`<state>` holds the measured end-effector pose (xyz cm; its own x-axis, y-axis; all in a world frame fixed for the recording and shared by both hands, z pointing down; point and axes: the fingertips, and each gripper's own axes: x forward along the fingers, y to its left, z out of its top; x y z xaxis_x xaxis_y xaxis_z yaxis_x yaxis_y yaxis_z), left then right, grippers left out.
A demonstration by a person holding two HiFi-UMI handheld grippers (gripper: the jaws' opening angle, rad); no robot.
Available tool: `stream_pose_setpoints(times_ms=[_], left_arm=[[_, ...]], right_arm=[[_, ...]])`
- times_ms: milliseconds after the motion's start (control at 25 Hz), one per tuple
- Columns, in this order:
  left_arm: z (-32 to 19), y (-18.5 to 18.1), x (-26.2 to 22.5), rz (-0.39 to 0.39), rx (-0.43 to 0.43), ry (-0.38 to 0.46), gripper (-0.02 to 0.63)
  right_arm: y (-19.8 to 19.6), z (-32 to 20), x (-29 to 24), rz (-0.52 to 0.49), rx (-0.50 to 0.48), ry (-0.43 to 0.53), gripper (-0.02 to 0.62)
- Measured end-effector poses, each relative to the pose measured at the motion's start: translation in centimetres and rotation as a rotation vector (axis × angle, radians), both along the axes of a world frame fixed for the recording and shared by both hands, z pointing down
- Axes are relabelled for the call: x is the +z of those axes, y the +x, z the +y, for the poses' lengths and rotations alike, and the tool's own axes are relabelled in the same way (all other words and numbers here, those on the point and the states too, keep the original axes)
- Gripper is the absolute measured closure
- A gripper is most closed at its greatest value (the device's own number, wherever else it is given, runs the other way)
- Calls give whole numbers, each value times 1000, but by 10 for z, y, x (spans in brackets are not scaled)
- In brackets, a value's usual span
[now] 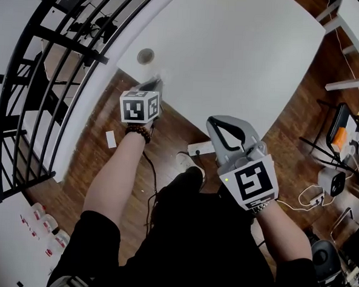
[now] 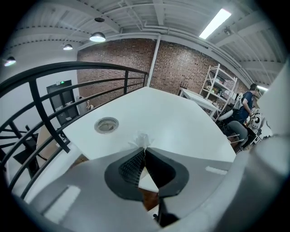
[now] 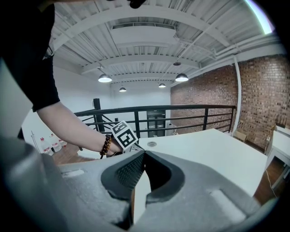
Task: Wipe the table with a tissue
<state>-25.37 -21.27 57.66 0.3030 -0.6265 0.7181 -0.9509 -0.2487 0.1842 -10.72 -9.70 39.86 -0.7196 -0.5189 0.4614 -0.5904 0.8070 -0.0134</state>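
A small crumpled white tissue sticks out of the tips of my left gripper, which is shut on it. In the head view the left gripper reaches the near edge of the big white table, just below a round grommet hole. The tissue hangs at or just above the table's edge; contact cannot be told. My right gripper hangs over the wooden floor short of the table, shut with nothing in it. Its own view shows the pinched tips and the left gripper's marker cube beyond.
A black metal railing runs along the table's left side. A power strip and cables lie on the floor under the near edge. Devices and cords crowd the right. A second white table stands at the top right.
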Motion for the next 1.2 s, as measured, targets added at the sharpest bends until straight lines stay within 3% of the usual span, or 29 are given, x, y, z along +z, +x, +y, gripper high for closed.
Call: stream_pose_setpoints(times_ms=[720,1200], left_arm=[[48,38,-81,29,-29,110,584],[82,75,-135,91,11,204,584]], right_arm=[[39,19,-50,-47,24,86,603],[56,31,-56,-47,58,98,603]])
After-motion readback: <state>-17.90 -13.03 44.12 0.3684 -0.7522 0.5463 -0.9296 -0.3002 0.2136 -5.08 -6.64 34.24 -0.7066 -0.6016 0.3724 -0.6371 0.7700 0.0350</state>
